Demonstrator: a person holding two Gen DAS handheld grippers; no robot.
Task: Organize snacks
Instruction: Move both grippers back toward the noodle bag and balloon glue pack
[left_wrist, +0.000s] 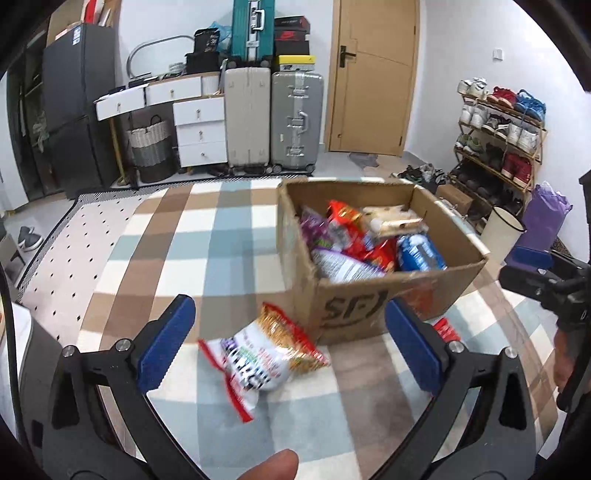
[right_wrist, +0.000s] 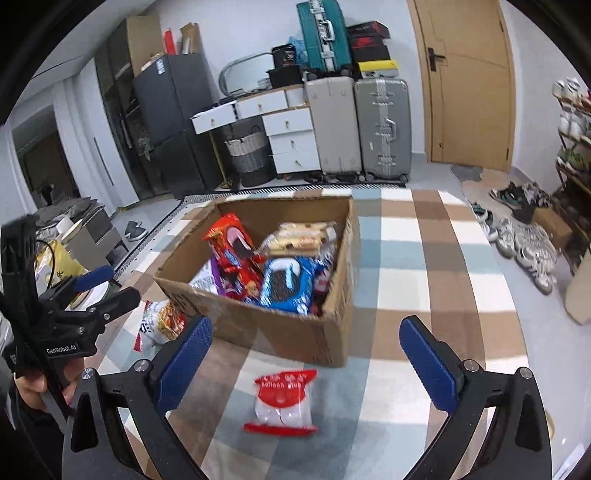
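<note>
A cardboard box stands on the checked rug and holds several snack packs, among them a blue cookie pack and a red pack. The box also shows in the right wrist view. A white and orange snack bag lies on the rug by the box's near corner, between the open fingers of my left gripper. A red and white snack pack lies on the rug in front of the box, between the open fingers of my right gripper. Both grippers are empty.
Suitcases and a white drawer unit stand at the far wall beside a wooden door. A shoe rack and a white bin stand at the right. Loose shoes lie on the floor beside the rug.
</note>
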